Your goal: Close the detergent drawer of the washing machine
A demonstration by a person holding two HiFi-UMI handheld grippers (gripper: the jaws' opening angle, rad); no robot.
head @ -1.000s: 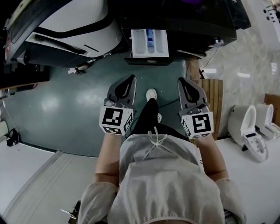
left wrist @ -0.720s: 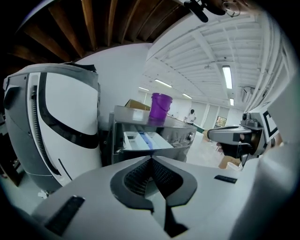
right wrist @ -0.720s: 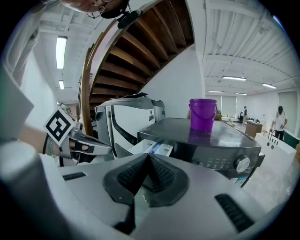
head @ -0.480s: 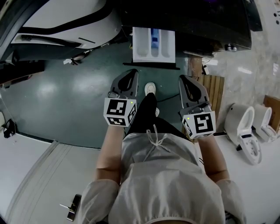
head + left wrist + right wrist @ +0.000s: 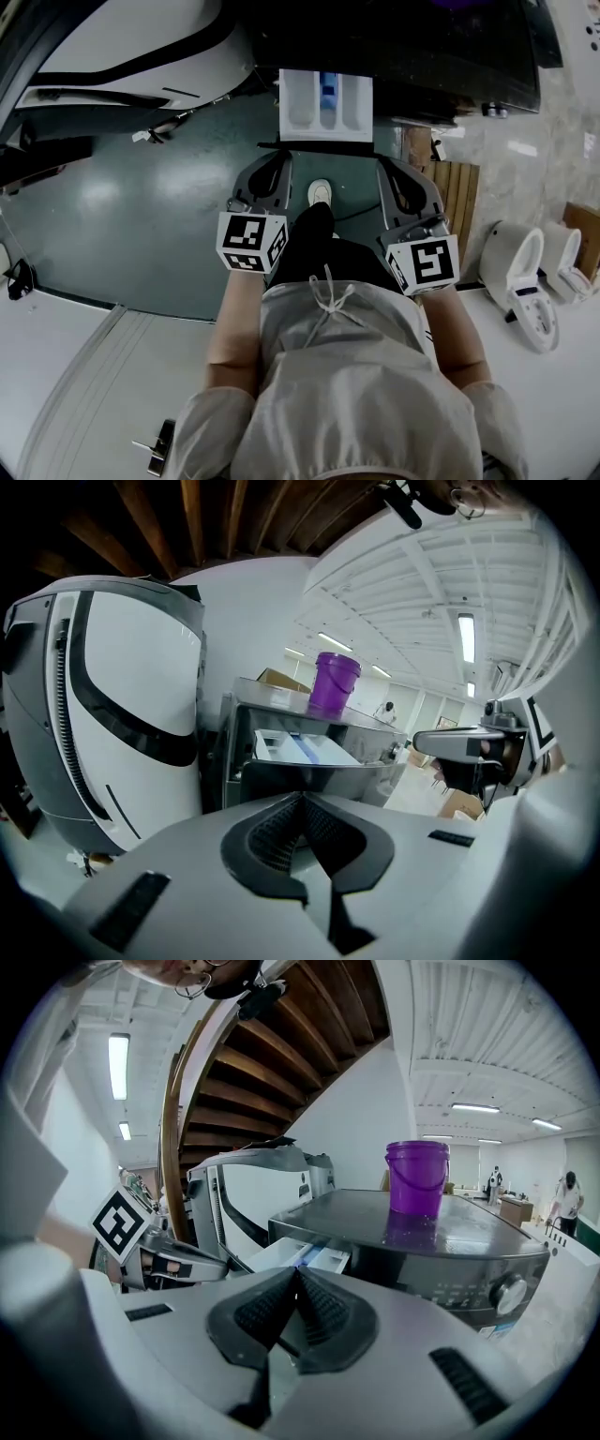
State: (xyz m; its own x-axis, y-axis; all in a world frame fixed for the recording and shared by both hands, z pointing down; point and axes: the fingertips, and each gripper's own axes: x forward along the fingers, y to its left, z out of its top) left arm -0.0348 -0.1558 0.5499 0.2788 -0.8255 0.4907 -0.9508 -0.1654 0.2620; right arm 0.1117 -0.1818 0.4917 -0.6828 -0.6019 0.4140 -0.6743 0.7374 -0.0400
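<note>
The white plastic detergent drawer with a blue insert (image 5: 325, 101) juts open from the dark grey washing machine (image 5: 431, 47), just ahead of the left claw (image 5: 278, 161) and right claw (image 5: 387, 167). Both are pressed together and empty. The closed tips should meet the drawer's front squarely and push straight in, so it doesn't skew.

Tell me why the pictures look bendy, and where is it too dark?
Both gripper views are fisheye: straight ceiling lines curve and the corners go black. In the head view the washing machine top is nearly black, while the white detergent drawer shows bright. In the left gripper view a ceiling lamp glares.
</note>
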